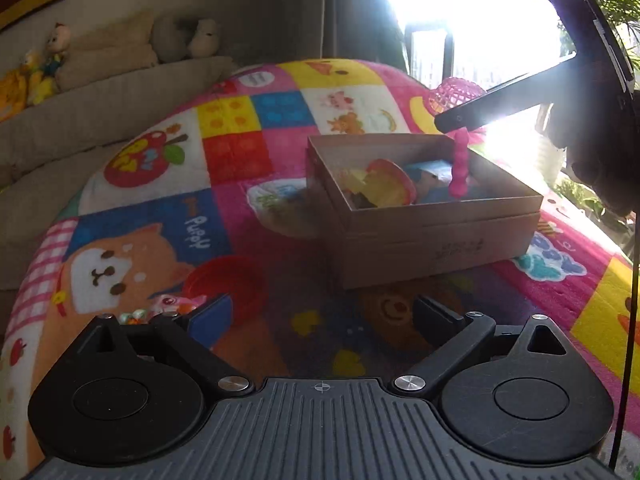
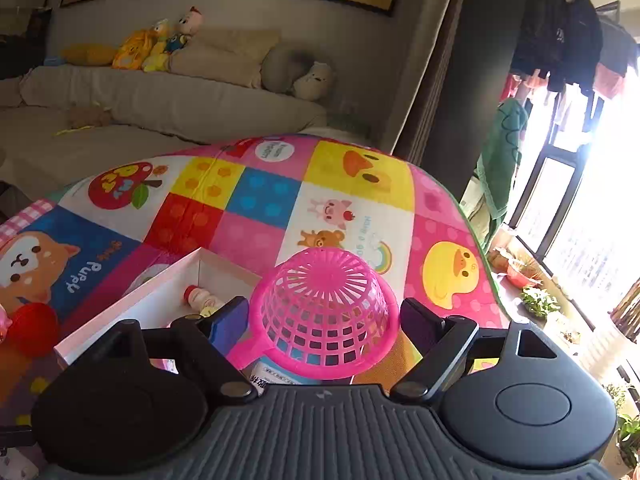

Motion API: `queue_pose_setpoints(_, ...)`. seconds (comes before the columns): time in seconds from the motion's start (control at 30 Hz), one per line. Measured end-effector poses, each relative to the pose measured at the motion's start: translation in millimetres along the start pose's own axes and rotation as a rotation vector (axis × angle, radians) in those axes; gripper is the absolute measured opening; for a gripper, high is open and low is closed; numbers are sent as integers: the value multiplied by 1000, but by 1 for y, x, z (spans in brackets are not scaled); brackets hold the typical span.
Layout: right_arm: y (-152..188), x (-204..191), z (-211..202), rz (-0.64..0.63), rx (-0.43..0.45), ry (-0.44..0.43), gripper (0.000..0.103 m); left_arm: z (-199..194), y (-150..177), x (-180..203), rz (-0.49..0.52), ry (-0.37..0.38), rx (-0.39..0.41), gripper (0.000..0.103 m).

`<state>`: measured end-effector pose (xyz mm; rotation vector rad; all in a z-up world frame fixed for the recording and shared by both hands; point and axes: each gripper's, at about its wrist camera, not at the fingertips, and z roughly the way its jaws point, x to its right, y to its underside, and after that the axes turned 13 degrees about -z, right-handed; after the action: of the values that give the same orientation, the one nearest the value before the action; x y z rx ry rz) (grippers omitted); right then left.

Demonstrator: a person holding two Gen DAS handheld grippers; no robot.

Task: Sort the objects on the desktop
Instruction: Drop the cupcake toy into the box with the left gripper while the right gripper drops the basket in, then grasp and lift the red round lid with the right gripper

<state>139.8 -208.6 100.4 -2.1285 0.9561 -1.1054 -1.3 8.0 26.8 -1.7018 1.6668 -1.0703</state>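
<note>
My left gripper [image 1: 320, 312] stands open over the colourful play mat [image 1: 248, 152], with nothing between its fingers. Ahead of it sits a cardboard box [image 1: 440, 240] holding a red and yellow toy [image 1: 390, 184] and other pieces. A pink plastic basket [image 2: 324, 312] hangs upside down between the fingers of my right gripper [image 2: 324, 316], which is shut on it. In the left wrist view the basket [image 1: 452, 94] is held above the box's far corner, and its pink handle [image 1: 459, 164] dangles into the box. A small bottle [image 2: 200, 298] lies in the box [image 2: 128, 298].
A red bowl [image 1: 228, 284] and a small pink toy [image 1: 176, 304] lie on the mat by my left gripper's left finger. A sofa [image 2: 160, 108] with plush toys runs behind the table. Bright windows and potted plants [image 2: 536, 300] are to the right.
</note>
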Motion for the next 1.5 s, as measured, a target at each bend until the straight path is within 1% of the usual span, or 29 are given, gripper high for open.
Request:
queue_pose_setpoints(0.07, 3, -3, 6, -1, -34, -20, 85, -4, 4, -9, -11, -31, 2, 100)
queue_pose_setpoints(0.2, 14, -5, -6, 19, -29, -20, 89, -9, 10, -28, -56, -87, -3, 100)
queue_pose_setpoints(0.33, 27, -8, -18, 5, -46, -11, 89, -11, 12, -41, -106, -126, -1, 101)
queue_pose_setpoints(0.43, 33, -9, -24, 26, -55, -21, 89, -13, 12, -47, -137, -160, 6, 101)
queue_pose_setpoints(0.53, 31, -13, -33, 83, -41, -72, 89, -17, 14, -52, -151, -213, 18, 101)
queue_pose_setpoints(0.6, 22, -24, -42, 94, -6, -114, 89, -20, 15, -55, -168, -251, 24, 101)
queue_pose_setpoints(0.67, 8, -45, -49, 69, 38, -158, 81, -22, 16, -59, -192, -289, 22, 102)
queue_pose_setpoints(0.73, -9, -69, -51, 39, 58, -227, 58, -23, 17, -63, -216, -312, 1, 102)
queue_pose_setpoints(0.77, -17, -82, -50, 28, 64, -275, 54, -22, 18, -64, -221, -312, -16, 102)
queue_pose_setpoints(0.83, -31, -108, -44, 11, 75, -359, 47, -23, 21, -64, -215, -286, -56, 102)
queue_pose_setpoints(0.87, -37, -123, -39, -1, 79, -394, 44, -24, 23, -64, -210, -275, -61, 102)
queue_pose_setpoints(0.9, -43, -140, -35, -16, 76, -422, 38, -27, 25, -63, -205, -261, -50, 102)
queue_pose_setpoints(0.93, -47, -151, -29, -25, 69, -440, 33, -28, 26, -62, -204, -252, -40, 102)
queue_pose_setpoints(0.97, -51, -164, -20, -30, 53, -461, 31, -30, 26, -63, -209, -246, -33, 102)
queue_pose_setpoints(1.03, -53, -181, -5, -24, 14, -482, 24, -30, 26, -66, -233, -238, -33, 102)
queue_pose_setpoints(1.07, -53, -189, 7, -13, -20, -486, 22, -30, 26, -68, -250, -232, -34, 102)
queue_pose_setpoints(1.13, -52, -193, 25, 29, -83, -485, 15, -30, 26, -71, -270, -228, -35, 102)
queue_pose_setpoints(1.17, -49, -193, 35, 60, -117, -494, 14, -31, 26, -71, -275, -227, -32, 102)
queue_pose_setpoints(1.2, -47, -192, 39, 75, -133, -507, 12, -31, 25, -72, -280, -226, -28, 102)
queue_pose_setpoints(1.27, -40, -192, 37, 66, -146, -516, 12, -33, 25, -75, -301, -226, -17, 102)
queue_pose_setpoints(1.4, -23, -188, 14, 6, -144, -517, 12, -35, 25, -82, -351, -219, -11, 102)
queue_pose_setpoints(1.5, -1, -171, -9, 7, -162, -503, 12, -34, 25, -81, -342, -223, -16, 103)
